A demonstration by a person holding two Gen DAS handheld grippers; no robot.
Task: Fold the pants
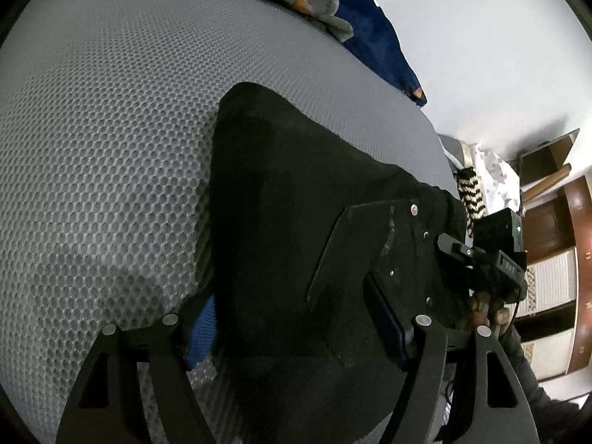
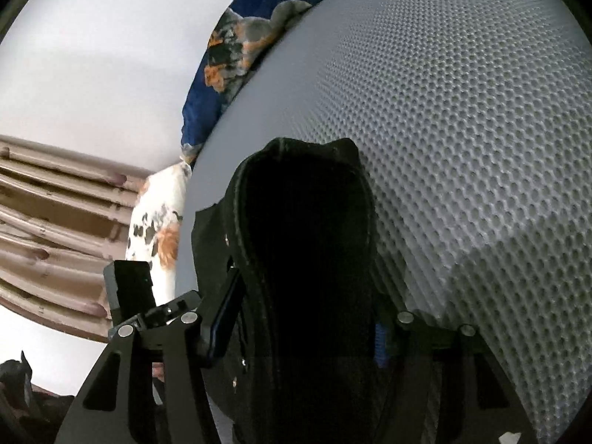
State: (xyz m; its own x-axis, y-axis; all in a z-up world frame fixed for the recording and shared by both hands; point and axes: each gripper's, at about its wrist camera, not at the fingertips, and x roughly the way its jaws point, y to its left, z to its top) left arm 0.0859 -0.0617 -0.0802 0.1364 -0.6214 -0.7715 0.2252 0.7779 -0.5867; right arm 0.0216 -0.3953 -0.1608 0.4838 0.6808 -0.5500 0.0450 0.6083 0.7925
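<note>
Mattress (image 1: 103, 155), grey honeycomb mesh, carrying black pants (image 1: 281, 192) near its edge. Patterned bedding (image 2: 229, 51) beyond, against the wall. Left gripper (image 1: 292, 318) spread wide, fabric between its fingers; right gripper (image 2: 307, 318) likewise straddling a raised fold, grip uncertain.

Black pants (image 1: 296, 192); grey honeycomb-textured mattress (image 1: 111, 148); navy blanket (image 1: 373, 37).

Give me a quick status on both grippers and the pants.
Left gripper and right gripper both straddle black pants, grip unclear. Pants bunched on grey mesh mattress. Nothing in the way.
</note>
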